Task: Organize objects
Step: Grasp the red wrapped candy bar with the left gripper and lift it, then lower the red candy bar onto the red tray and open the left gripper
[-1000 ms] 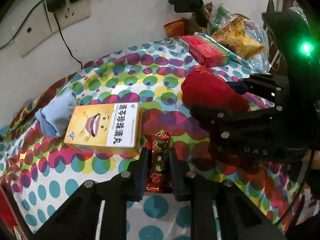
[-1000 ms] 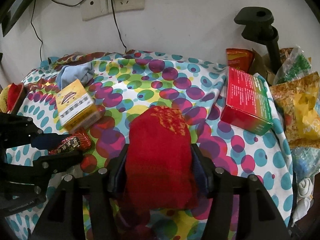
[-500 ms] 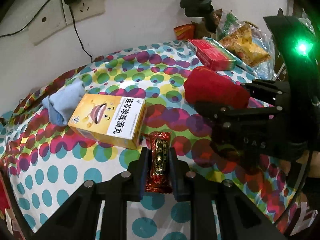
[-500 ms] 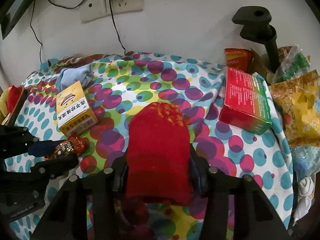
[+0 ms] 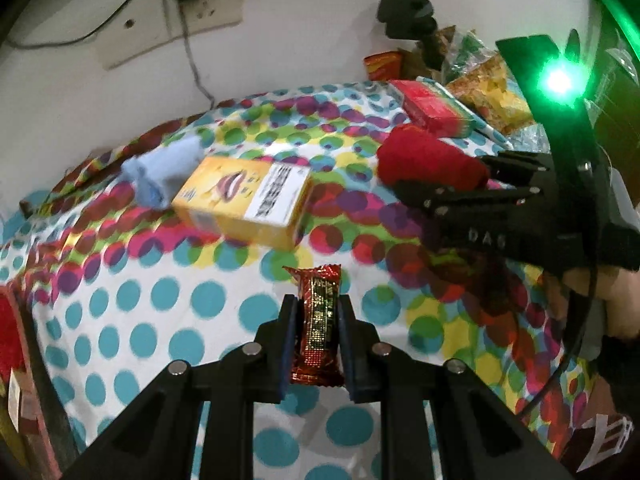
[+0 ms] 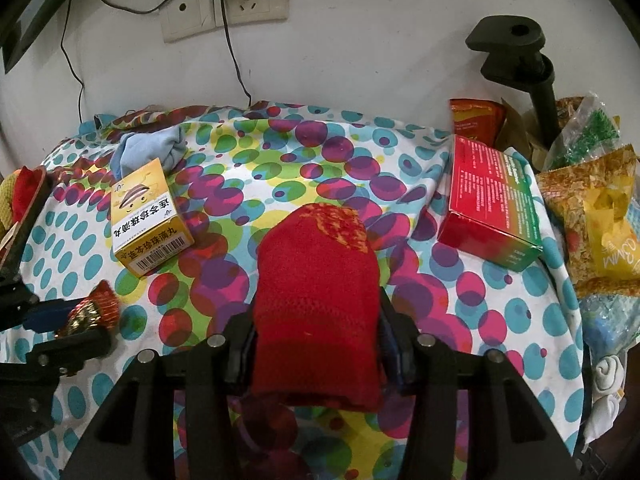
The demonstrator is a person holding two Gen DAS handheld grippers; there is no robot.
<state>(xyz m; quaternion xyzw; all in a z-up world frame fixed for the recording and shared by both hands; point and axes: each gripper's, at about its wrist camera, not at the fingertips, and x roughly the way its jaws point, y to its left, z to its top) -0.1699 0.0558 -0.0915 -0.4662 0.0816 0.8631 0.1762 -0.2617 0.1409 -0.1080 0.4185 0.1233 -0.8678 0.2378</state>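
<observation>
- Snack bar (image 5: 320, 320) and red sock (image 6: 318, 312) are the two things we have in our grippers now, one in each, both lifted over the spotted cloth (image 6: 280, 168).
- We judge we carry both at once so that each can go to its own group: wrapped food toward the snack bags (image 6: 588, 216) at the right edge, soft things together.
- Our left gripper (image 5: 318, 312) has its jaws drawn close, pinching the snack bar by its long sides; the wrapper's crimped end sticks out past the fingertips.
- We hold the bar lengthwise along the fingers, which looks to us a steady grip on a slippery foil wrapper.
- Our right gripper (image 6: 318, 320) has its jaws spread wider, pressed on both sides of the sock, which bulges up between them and hides the pads.
- The sock's toe, with its yellow pattern, points away from us; its other end hangs down under the gripper.
- The yellow box (image 6: 148, 224) lies flat on the cloth, near the left gripper, with a blue sock (image 6: 150, 150) just behind it, touching or nearly so.
- The red box (image 6: 492, 204) lies at the right, beside the snack bags and a black stand (image 6: 516, 52).
- Whether either held thing brushes the cloth we cannot tell.
</observation>
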